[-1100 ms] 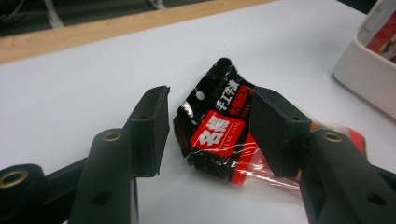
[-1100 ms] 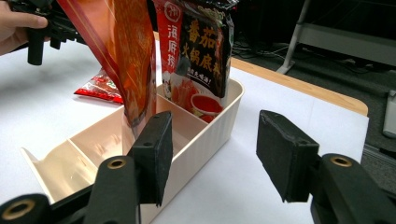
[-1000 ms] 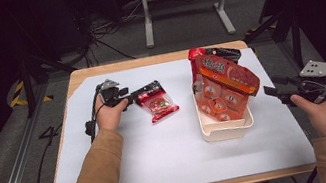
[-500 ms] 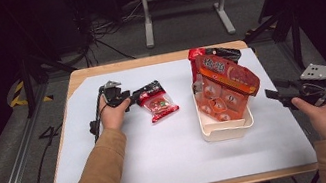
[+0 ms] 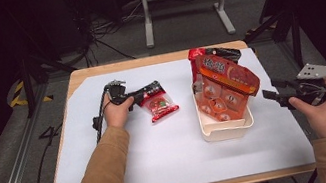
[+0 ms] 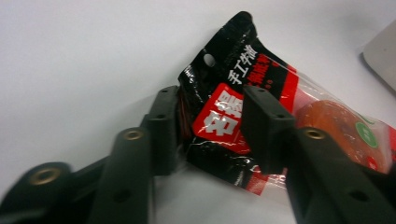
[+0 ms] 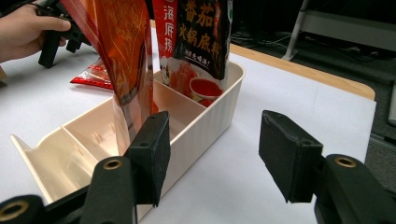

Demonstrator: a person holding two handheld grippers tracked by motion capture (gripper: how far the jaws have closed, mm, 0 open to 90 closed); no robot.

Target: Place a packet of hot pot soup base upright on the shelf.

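A red and black snack packet (image 5: pixel 158 103) lies flat on the white table cover (image 5: pixel 173 160). My left gripper (image 5: pixel 143 95) is low at its black top end. In the left gripper view the packet (image 6: pixel 233 107) sits between the jaws, which have just been closing. One pad (image 6: pixel 163 126) is at its edge and the other pad (image 6: pixel 266 126) overlaps it, and I see no firm pinch. My right gripper (image 5: pixel 272 89) is held at the table's right edge, open and empty (image 7: pixel 212 154), facing the cream tray (image 7: pixel 205 116).
The cream divided tray (image 5: pixel 226 132) right of centre holds an orange pouch (image 5: pixel 227 77) and a red and black pouch (image 5: pixel 210 53), both standing. The orange pouch (image 7: pixel 123 56) and the other pouch (image 7: pixel 196 37) rise close ahead of the right gripper. The table's wooden edge (image 5: pixel 155 59) runs at the back.
The left gripper's jaws have drawn closer together around the packet's top end. The packet still lies where it was. The right hand has stayed in place.
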